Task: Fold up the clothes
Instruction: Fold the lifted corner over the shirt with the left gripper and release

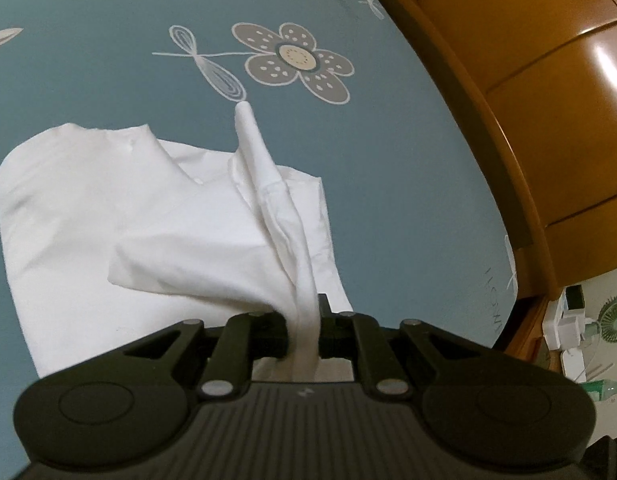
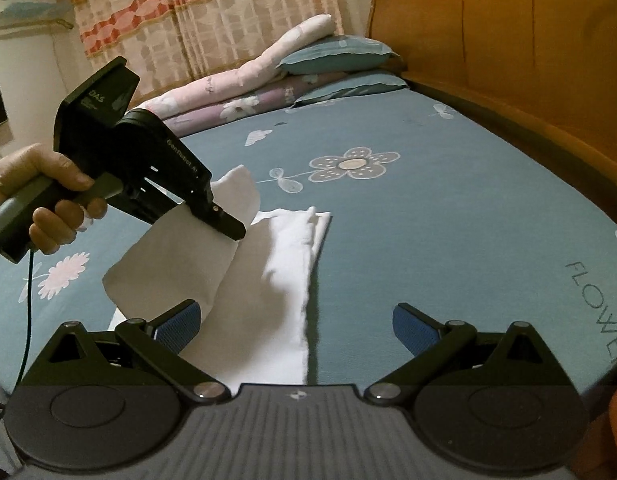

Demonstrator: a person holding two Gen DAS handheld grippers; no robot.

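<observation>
Blue floral bedsheet [image 2: 448, 240], wooden headboard [image 2: 508, 60], patterned curtain [image 2: 188, 12]

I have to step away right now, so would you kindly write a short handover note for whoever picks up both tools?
Left tool: shut on a bunched edge of the white garment, lifting that part clear of the blue floral bedsheet.
Right tool: open, empty, hovering over the garment's near end.
Garment: partly folded, a long strip lying flat on the sheet, right edge straight.
Done: at least one lengthwise fold seems in place.
Left: lay the lifted flap over, release, smooth, then probably fold crosswise.
</observation>
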